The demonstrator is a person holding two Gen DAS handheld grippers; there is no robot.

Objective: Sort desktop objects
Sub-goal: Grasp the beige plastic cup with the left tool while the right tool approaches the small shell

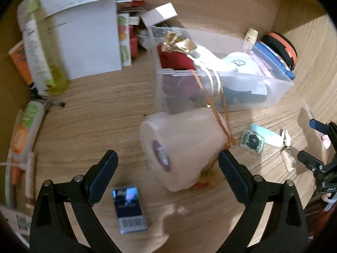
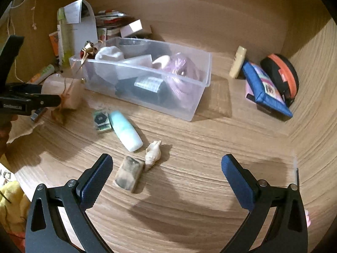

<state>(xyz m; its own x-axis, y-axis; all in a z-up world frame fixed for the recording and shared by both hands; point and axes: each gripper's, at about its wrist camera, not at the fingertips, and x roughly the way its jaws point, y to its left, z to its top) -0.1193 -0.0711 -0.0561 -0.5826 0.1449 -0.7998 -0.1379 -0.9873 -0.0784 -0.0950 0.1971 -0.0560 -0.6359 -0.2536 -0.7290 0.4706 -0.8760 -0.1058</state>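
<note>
A pale paper roll [image 1: 181, 145] lies on its side on the wooden desk, in front of a clear plastic bin [image 1: 280, 78] full of items. My left gripper [image 1: 168, 168] is open, its jaws wide on either side of the roll's near end, not touching it. A gold cord hangs from the bin over the roll. My right gripper [image 2: 166, 170] is open and empty above a grey-brown stone block [image 2: 128, 175] and a seashell [image 2: 153, 152]. A mint tube [image 2: 125, 129] and a small green packet [image 2: 102, 120] lie beyond them. The bin [image 2: 202, 78] stands further back.
A small dark blue box [image 1: 129, 208] lies near the left fingers. Bottles, a white box and packets crowd the back left [image 1: 88, 42]. A blue pouch [image 2: 265, 88], an orange-black case [image 2: 282, 76] and a cream bottle [image 2: 238, 62] sit at the back right by the wall.
</note>
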